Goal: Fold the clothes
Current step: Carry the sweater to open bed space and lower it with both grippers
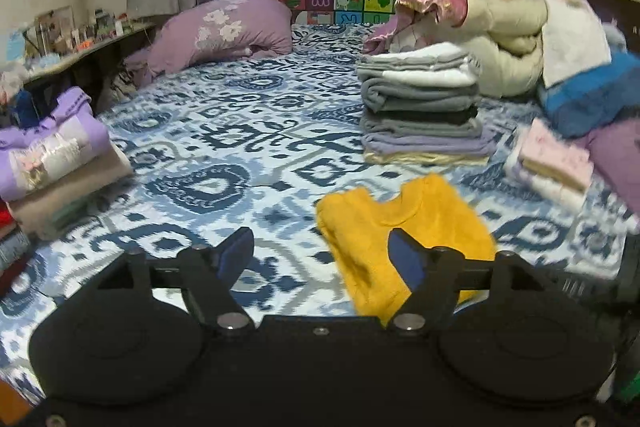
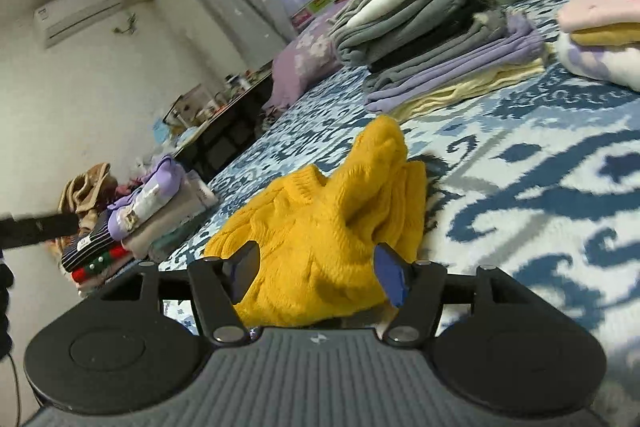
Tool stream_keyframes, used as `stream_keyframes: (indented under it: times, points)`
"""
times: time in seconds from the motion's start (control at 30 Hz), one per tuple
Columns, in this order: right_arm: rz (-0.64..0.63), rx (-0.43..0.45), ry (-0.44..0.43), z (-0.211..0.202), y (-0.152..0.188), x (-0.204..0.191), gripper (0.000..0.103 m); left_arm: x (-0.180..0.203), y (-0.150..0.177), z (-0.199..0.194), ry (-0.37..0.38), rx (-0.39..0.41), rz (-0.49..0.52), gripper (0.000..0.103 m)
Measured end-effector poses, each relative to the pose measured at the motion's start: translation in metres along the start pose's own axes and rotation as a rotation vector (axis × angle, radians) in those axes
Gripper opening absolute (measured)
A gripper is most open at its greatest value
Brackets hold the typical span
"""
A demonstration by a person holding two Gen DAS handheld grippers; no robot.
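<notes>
The bed, covered by a blue-and-white patterned sheet, fills most of both views. At its far right lies a heap of unfolded bedding and clothes, cream, pink and blue. Just left of that heap stands a tall stack of folded clothes in grey, white, black, lilac and pale yellow. A purple flowered pillow rests at the far left, against the alphabet-printed headboard. On the near left edge sits a smaller folded pile, lilac over beige. The yellow knit sweater lies rumpled on the sheet, near and right of centre, in front of the tall stack. The right claw is spread wide, its fingers either side of the sweater's near edge. The left claw is also spread, gripping nothing, its right finger overlapping the sweater.
</notes>
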State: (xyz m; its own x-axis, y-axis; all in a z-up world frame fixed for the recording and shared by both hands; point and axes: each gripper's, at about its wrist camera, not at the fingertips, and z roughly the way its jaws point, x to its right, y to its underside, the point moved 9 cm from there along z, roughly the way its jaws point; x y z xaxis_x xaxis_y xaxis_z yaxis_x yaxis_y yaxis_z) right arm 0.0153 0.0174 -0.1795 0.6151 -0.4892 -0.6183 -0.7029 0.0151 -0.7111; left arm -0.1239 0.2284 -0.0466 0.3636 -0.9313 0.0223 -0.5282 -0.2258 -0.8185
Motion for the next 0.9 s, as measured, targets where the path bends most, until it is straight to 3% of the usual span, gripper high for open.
stream_keyframes:
  times: [0.37, 0.47, 0.63, 0.67, 0.73, 0.77, 0.9]
  points:
    - [0.058, 0.097, 0.069, -0.009, 0.005, 0.010, 0.074, 0.008, 0.036, 0.103, 0.145, -0.164, -0.190, 0.077]
    - [0.109, 0.142, 0.036, -0.005, 0.000, 0.016, 0.074, 0.007, 0.038, 0.135, 0.164, -0.181, -0.231, 0.077]
    - [0.098, 0.136, -0.015, 0.021, -0.005, 0.013, 0.074, 0.000, 0.033, 0.181, 0.218, -0.201, -0.296, 0.076]
    - [0.088, 0.124, -0.027, 0.027, -0.004, 0.011, 0.074, -0.001, 0.031, 0.188, 0.220, -0.203, -0.290, 0.074]
    - [0.051, 0.098, -0.033, 0.037, 0.000, 0.008, 0.074, -0.001, 0.029, 0.202, 0.229, -0.212, -0.280, 0.056]
    - [0.038, 0.088, -0.036, 0.040, 0.000, 0.008, 0.075, 0.000, 0.028, 0.207, 0.240, -0.220, -0.276, 0.037]
    - [0.051, 0.076, -0.075, 0.042, -0.001, 0.011, 0.069, 0.005, 0.023, 0.196, 0.297, -0.175, -0.252, 0.019]
